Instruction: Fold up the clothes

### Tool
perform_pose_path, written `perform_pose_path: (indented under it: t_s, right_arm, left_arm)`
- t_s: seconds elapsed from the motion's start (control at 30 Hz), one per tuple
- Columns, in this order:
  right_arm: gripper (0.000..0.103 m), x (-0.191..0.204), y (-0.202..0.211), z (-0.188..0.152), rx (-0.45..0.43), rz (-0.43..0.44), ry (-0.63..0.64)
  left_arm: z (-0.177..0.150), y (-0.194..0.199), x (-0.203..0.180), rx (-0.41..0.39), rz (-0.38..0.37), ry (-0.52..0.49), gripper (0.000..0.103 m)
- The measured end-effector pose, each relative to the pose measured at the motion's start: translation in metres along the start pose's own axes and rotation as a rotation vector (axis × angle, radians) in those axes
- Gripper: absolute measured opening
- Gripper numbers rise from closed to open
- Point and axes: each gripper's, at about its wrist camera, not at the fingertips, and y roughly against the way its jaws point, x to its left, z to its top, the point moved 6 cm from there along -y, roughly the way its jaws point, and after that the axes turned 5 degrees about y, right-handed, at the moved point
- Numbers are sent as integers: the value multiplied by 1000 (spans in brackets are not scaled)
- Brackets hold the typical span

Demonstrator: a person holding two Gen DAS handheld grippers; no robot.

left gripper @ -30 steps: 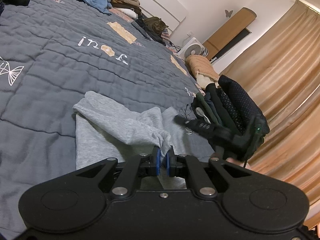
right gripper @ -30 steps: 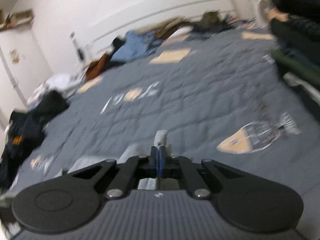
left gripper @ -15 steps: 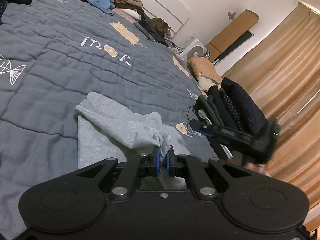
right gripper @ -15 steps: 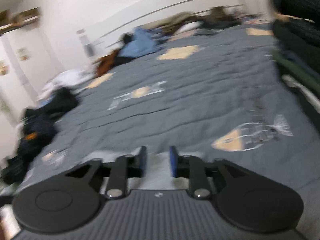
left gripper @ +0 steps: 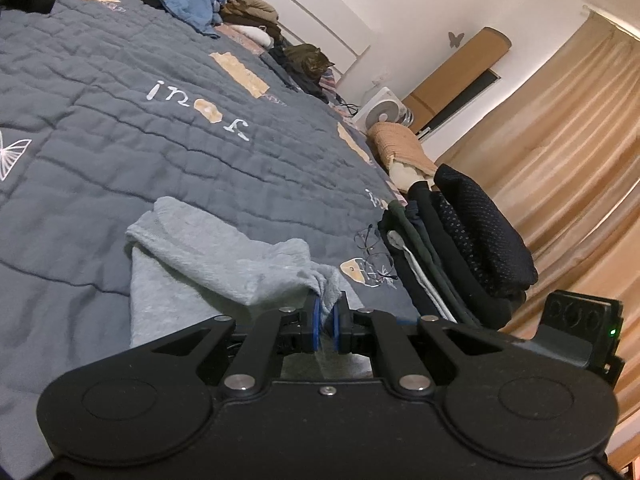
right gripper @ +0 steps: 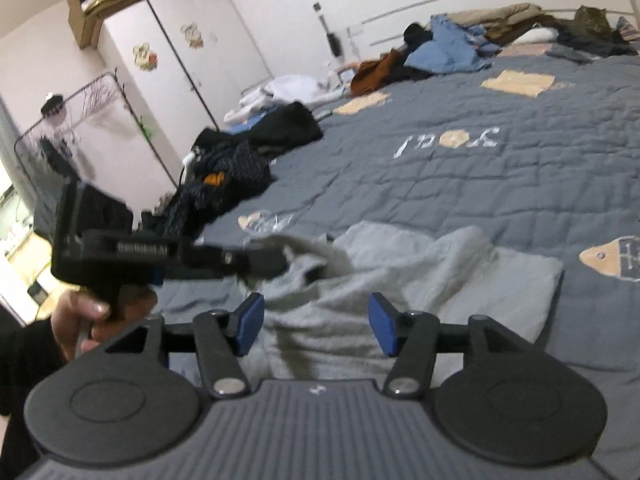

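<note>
The left gripper (left gripper: 327, 322) is pinching a corner of the grey garment (right gripper: 400, 276) lying on the quilt (left gripper: 120, 128); the right gripper (right gripper: 316, 328), nearer the garment's free side, is spreading its jaws just above it, nothing between them.

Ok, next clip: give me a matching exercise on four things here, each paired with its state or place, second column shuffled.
Column one:
1. left tongs
2. right tongs
3. grey garment
4. stack of dark folded clothes

Column two:
A. opening, nothing pinched between the pads
B. at the bed's edge near the curtain
C. shut on a bunched corner of cloth
D. lying partly folded on the quilt

Pairs: 1-C, 2-A, 3-D, 4-B
</note>
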Motion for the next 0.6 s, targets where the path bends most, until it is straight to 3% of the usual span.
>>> perform_pose_path:
  t_s: [0.23, 0.27, 0.33, 0.37, 0.4, 0.6]
  right_arm:
    - [58, 5, -26, -21, 97, -29, 9]
    - [55, 3, -28, -21, 93, -50, -2]
    - [33, -3, -29, -22, 83, -75, -43]
    - [15, -7, -27, -21, 72, -68, -77]
    - [10, -10, -24, -18, 52, -73, -93]
    - [6, -48, 5, -6, -79, -175, -245]
  left_arm:
    - [-1, -5, -3, 3, -7, -12, 7]
    - [-1, -5, -3, 5, -5, -15, 7]
    - [-2, -6, -2, 9, 0, -19, 7]
    - [-2, -7, -2, 11, 3, -21, 7]
    - [-2, -7, -2, 13, 4, -24, 7]
    - [5, 4, -5, -29, 36, -93, 8]
